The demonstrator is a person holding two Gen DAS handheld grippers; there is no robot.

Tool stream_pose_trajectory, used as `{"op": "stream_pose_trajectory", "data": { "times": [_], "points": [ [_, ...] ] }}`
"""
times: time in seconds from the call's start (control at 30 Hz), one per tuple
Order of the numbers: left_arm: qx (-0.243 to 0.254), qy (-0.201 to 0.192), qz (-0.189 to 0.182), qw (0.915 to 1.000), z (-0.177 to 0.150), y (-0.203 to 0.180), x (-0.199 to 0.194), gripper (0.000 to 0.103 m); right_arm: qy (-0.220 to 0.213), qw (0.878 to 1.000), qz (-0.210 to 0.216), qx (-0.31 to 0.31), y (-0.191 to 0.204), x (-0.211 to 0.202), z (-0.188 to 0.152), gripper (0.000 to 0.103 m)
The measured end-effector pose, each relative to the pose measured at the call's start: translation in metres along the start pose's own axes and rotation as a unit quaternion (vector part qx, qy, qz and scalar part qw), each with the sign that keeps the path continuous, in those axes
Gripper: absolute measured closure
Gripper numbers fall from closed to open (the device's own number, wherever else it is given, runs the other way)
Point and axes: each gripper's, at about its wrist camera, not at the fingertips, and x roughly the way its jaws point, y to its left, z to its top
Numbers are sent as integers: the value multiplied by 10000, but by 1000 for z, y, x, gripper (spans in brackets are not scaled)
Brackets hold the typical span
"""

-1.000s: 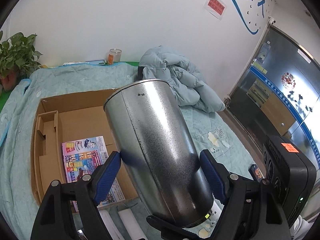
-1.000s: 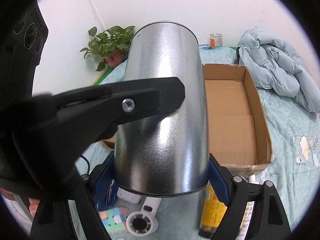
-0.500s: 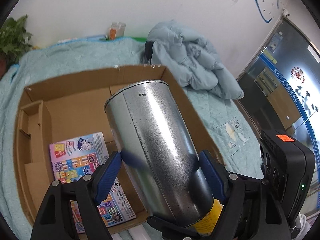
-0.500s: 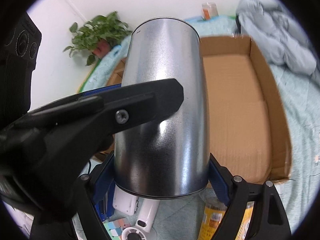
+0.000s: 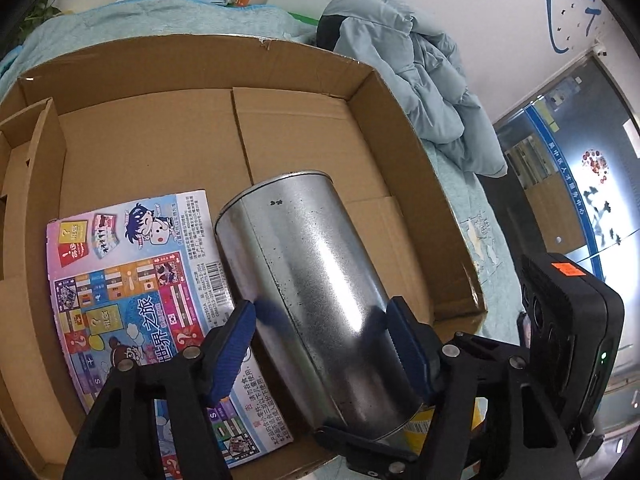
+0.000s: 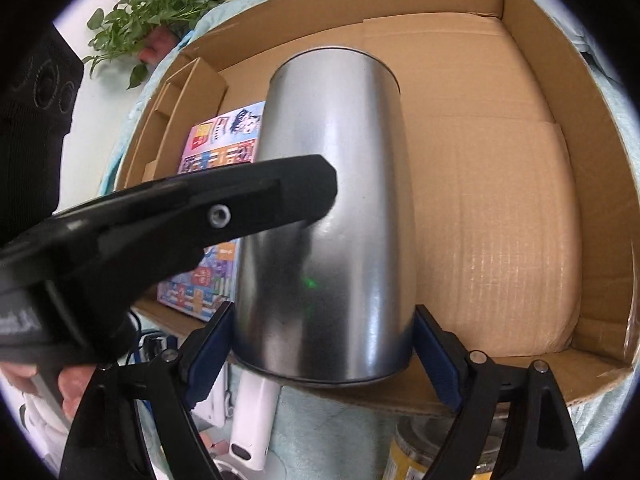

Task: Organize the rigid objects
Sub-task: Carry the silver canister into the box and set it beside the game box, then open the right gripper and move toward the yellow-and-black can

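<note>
a tall, smooth cylinder of speckled galvanized sheet metal (image 5: 316, 296) with a thin vertical seam hangs tilted above the open, shallow brown corrugated cardboard box (image 5: 404, 128), its far end over the box floor and its near end out past the near wall. both tools hold it. the left gripper (image 5: 322, 346), black plastic with ribbed blue rubber pads (image 5: 232, 350), has the cylinder's lower body between its jaws, which are closing; both pads lie against the metal. the right gripper (image 6: 320, 350) clamps the near rim of the same cylinder (image 6: 332, 216) at a wide spread, one blue pad on each side.

inside the box a flat, glossy, brightly printed cartoon game carton (image 5: 132, 292) lies on the floor beside the cylinder, near folded cardboard dividers (image 5: 28, 184) along the side wall. the box sits on a pale green textured bedspread (image 5: 484, 224). a crumpled, puffy light blue quilted jacket (image 5: 416, 68) lies beyond the box. in the right wrist view, a white plastic oblong device (image 6: 254, 420) and a yellow-labelled can (image 6: 416, 452) lie below the box's near wall.
</note>
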Motion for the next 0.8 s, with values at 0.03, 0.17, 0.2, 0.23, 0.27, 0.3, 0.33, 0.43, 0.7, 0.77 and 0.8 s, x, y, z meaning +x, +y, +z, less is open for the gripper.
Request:
{"op": "stream_pose_trajectory", "data": {
  "times": [0.03,0.17,0.2,0.23,0.27,0.3,0.33,0.43,0.7,0.77,0.8],
  "points": [
    [-11,-2,-31,10000,-1,0,-3,40,25,10000,7,-26,0,-2,2,16],
    [-32,64,115,9999,-6,0,-11,52,-65,9997,22,-218,-2,-12,-5,16],
    [-67,37,59,10000,-8,2,-12,52,-156,9993,56,-321,1,-18,-10,17],
    [-110,43,26,9999,-9,4,-14,51,-192,9990,106,-401,5,-17,-6,18],
    [-140,29,26,9999,-9,4,-13,51,-218,9985,89,-503,9,-19,-8,21],
    [-165,22,15,9999,-10,5,-15,51,-265,9977,28,-616,14,-20,-9,27],
    [-205,28,-4,9998,-11,6,-15,51,-318,9968,-117,-719,18,-20,-9,30],
    [-166,35,32,9999,-18,5,-18,51,-380,9969,-277,-638,18,-14,-5,31],
    [183,-1232,898,9882,-70,-24,-80,38,-744,9958,-271,-458,14,-31,-19,30],
    [380,-1961,1447,9691,-99,-42,-116,6,-1413,9876,-387,-564,16,-56,-37,18],
    [476,-2297,1696,9572,-114,-50,-131,0,-1842,9799,-494,-579,14,-74,-52,17]
  ]
}}
